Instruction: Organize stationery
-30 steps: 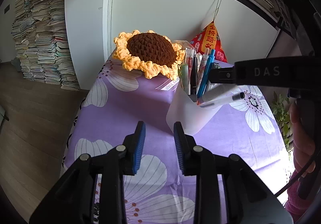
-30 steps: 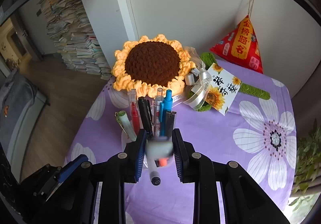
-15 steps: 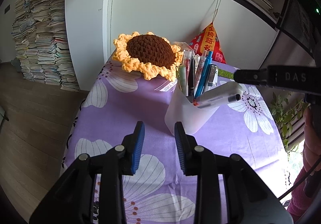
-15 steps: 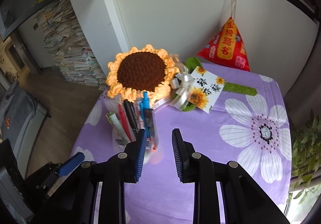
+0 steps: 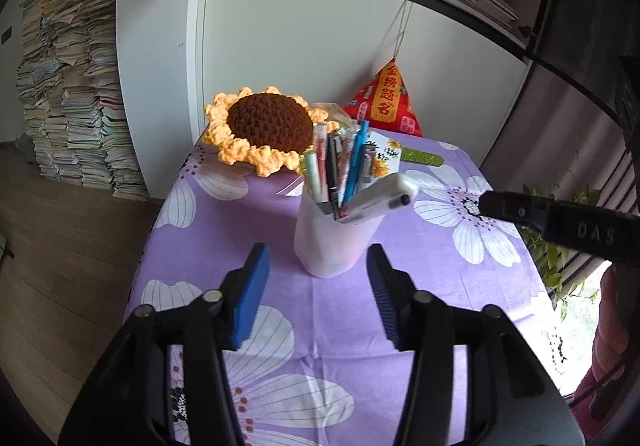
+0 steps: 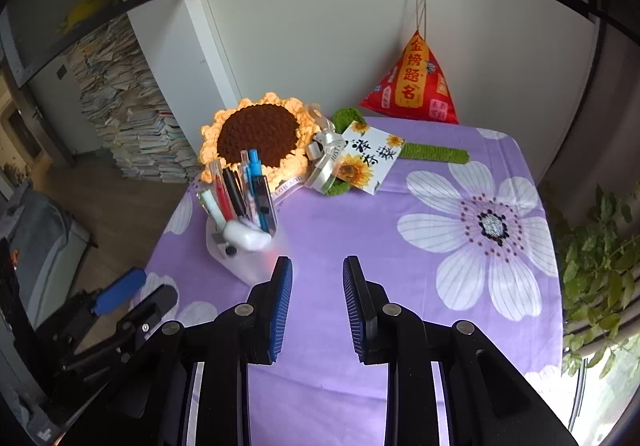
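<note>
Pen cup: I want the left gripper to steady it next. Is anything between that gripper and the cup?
Nothing visible. The left gripper is open, and only bare purple tablecloth lies between its fingers and the pen cup.

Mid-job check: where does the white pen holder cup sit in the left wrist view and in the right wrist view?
Left wrist: the pen holder cup stands at centre, just beyond the open left gripper.
Right wrist: the cup sits left of centre, ahead and left of the open right gripper.
Shared landmark: the crochet sunflower behind the cup.
</note>
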Demonstrator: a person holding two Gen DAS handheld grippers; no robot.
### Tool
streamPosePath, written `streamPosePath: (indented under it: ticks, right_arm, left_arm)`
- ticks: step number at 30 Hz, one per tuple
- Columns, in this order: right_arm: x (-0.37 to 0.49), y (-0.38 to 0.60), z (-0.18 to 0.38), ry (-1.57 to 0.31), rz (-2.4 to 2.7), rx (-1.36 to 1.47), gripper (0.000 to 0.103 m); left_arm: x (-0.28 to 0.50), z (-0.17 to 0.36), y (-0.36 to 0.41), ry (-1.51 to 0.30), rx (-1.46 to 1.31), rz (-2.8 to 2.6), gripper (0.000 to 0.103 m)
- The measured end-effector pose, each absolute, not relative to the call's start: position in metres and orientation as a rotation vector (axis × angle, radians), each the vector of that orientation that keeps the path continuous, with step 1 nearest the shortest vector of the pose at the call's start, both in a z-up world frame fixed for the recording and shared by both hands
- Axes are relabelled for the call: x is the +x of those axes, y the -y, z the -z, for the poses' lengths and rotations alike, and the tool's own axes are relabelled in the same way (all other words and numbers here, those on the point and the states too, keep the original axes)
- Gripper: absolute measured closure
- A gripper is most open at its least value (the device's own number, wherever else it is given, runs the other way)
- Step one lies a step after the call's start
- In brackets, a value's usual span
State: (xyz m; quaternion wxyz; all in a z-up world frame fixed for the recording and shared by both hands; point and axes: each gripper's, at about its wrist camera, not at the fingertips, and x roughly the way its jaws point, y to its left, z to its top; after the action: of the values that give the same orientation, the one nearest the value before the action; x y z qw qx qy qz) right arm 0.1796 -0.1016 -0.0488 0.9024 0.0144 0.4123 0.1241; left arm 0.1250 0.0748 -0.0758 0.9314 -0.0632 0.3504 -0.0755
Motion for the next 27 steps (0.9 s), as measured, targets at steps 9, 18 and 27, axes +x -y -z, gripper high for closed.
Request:
streamPosePath:
  ticks: [9, 18, 27]
  right_arm:
    - [0.136, 0.132, 0.040, -0.794, -0.215, 0.052, 0.068]
    - [0.087, 0.157, 0.019, -0.691, -0.200, 0.086, 0.061]
    - [0.025, 0.175, -0.008, -0.550, -0.179, 0.058, 0.047]
  left_arm:
    - [0.093, 0.051, -0.052, -0.643, -0.073, 0.186, 0.032]
    - [0.056, 0.030, -0.032, -0.581, -0.044, 0.180, 0.023]
    - [0.014, 0.015, -0.004, -0.525, 0.005, 0.184, 0.015]
